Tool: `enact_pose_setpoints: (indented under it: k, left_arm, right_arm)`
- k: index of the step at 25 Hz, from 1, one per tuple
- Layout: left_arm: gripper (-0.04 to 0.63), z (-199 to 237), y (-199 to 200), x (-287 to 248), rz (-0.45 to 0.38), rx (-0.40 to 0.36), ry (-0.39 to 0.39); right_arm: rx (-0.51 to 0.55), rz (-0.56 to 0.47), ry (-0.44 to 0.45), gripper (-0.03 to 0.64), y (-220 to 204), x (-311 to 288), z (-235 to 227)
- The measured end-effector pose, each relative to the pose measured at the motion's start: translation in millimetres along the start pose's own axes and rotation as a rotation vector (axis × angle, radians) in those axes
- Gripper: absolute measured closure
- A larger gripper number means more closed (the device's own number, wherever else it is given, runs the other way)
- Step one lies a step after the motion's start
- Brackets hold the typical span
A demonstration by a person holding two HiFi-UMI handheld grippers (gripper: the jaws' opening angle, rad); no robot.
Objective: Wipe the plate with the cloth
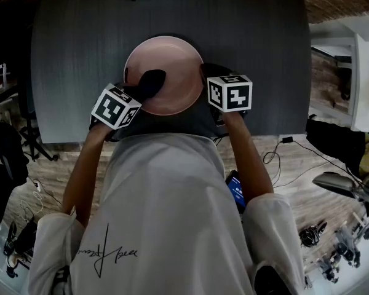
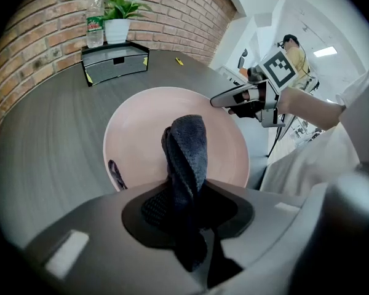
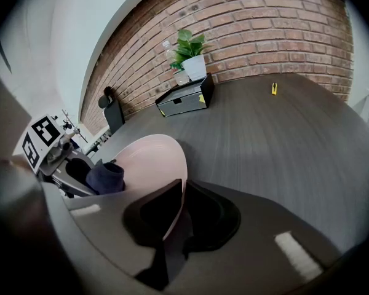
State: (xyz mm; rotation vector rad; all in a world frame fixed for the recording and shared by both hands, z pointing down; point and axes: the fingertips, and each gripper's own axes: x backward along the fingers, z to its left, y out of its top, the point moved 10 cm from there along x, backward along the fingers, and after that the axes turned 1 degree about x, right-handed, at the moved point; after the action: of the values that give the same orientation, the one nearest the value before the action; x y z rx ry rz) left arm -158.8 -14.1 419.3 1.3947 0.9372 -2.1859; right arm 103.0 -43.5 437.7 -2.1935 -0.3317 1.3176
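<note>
A round pink plate (image 1: 172, 60) lies on the dark round table (image 1: 80, 35), near its front edge. My left gripper (image 1: 149, 83) is shut on a dark blue cloth (image 2: 187, 149), whose bunched end rests on the plate's left-hand part (image 2: 141, 121). My right gripper (image 1: 204, 74) is shut on the plate's right rim (image 3: 172, 189), which runs between its two jaws. From the right gripper view the cloth (image 3: 106, 177) sits on the plate's far side, with the left gripper (image 3: 95, 180) behind it. In the left gripper view the right gripper (image 2: 216, 101) shows at the plate's far right edge.
A grey drawer box (image 2: 115, 60) with a potted plant (image 2: 120, 18) and a bottle (image 2: 95, 18) stands at the table's far side by the brick wall. A small yellow item (image 3: 273, 88) lies on the table. Cables and gear lie on the floor at right (image 1: 332, 183).
</note>
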Motion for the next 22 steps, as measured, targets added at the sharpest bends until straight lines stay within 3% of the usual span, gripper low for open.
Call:
enact_pose_setpoints:
  k: [18,22]
  left_arm:
    - [0.466,21.9,3.4,5.3,-0.07,0.087,0.018]
    - [0.466,26.6,6.4,7.7,-0.114,0.133,-0.008]
  right_arm:
    - [-0.003,0.0,0.0,0.591,-0.5,-0.9,1.6]
    - [0.01,-0.002,0.018,0.589,-0.3,0.0,-0.3]
